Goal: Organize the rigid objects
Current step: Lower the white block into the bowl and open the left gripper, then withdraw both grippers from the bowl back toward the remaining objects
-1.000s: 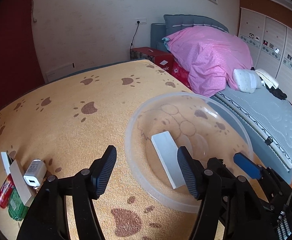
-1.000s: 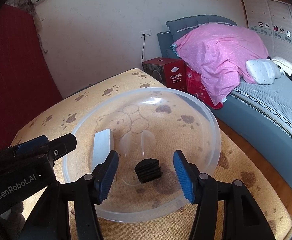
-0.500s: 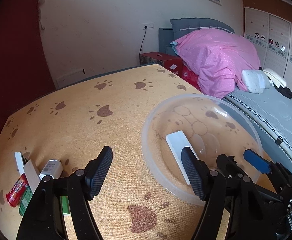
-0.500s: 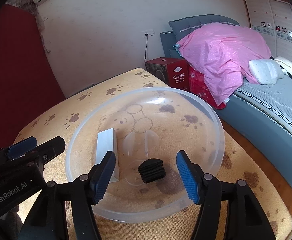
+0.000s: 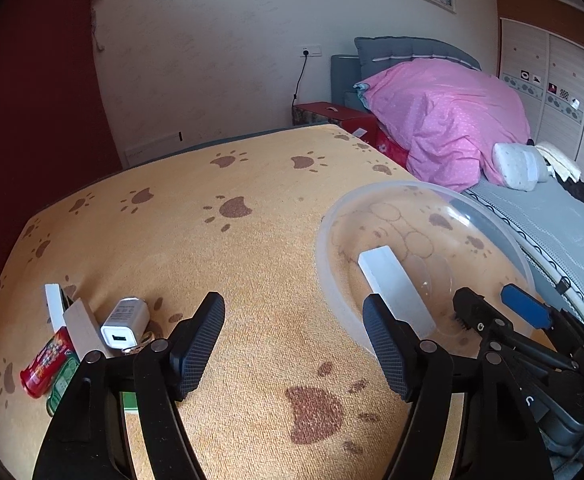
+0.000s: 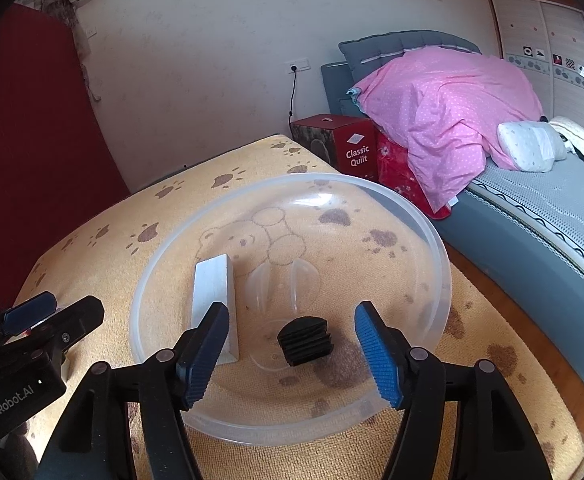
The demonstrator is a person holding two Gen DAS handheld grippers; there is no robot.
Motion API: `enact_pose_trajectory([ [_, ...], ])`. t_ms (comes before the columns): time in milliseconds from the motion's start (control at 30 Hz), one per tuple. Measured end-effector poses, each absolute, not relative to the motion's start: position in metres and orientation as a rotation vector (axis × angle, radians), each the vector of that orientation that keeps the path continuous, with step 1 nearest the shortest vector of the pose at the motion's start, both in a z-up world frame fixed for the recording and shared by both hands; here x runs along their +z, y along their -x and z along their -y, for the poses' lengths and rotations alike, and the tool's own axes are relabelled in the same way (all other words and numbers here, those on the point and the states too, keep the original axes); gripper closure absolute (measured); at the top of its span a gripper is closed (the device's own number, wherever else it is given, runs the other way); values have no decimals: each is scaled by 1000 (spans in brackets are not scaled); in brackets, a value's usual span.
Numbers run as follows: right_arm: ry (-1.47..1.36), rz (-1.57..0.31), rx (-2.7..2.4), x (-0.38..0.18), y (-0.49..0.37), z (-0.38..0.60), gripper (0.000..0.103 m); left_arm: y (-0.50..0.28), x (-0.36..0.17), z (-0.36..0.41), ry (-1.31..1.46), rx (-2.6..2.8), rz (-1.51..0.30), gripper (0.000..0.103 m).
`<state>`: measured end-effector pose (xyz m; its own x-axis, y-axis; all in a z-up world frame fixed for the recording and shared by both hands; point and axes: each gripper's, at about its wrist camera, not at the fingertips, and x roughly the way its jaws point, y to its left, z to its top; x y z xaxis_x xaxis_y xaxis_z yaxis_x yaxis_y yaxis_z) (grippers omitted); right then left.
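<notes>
A clear plastic bowl (image 6: 443,280) sits on the paw-print cloth and holds a white block (image 6: 212,292) and a black ribbed cap (image 6: 305,340). My right gripper (image 6: 292,320) hovers over the bowl's near side. Its jaws are opening, with the cap lying loose below and between them, untouched. My left gripper (image 5: 292,320) stands open over bare cloth, just left of the bowl (image 5: 327,240), and holds nothing. The white block (image 5: 395,284) shows behind its right finger. Further left lie a white charger (image 5: 126,322), a white slat (image 5: 82,330) and a red tube (image 5: 46,366).
A green packet (image 5: 62,384) lies by the red tube near the cloth's left edge. A bed with a pink quilt (image 6: 443,112) runs along the right, with a red box (image 6: 343,144) at its head. A dark red wall stands on the left.
My left gripper has slid left, away from the bowl, and its jaws have spread. The right gripper's jaws have widened around the black cap, which stays in the bowl.
</notes>
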<state>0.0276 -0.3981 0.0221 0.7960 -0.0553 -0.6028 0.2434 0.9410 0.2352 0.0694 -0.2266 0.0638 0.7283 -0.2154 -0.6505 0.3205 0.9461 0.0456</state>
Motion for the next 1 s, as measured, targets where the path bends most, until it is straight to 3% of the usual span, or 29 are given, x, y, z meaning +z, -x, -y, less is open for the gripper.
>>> enact_pose_trajectory([
  [300, -295, -637, -171, 23, -30, 395, 32, -65, 61, 207, -139, -265, -704, 30],
  [500, -270, -647, -167, 24, -32, 390, 24, -60, 60, 192, -127, -249, -705, 30],
  [800, -302, -656, -125, 28, -30, 383, 9, -55, 58, 165, -120, -195, -699, 18],
  [1000, -337, -675, -28, 29, -28, 367, 5, -53, 57, 148, -120, -144, -681, 16],
])
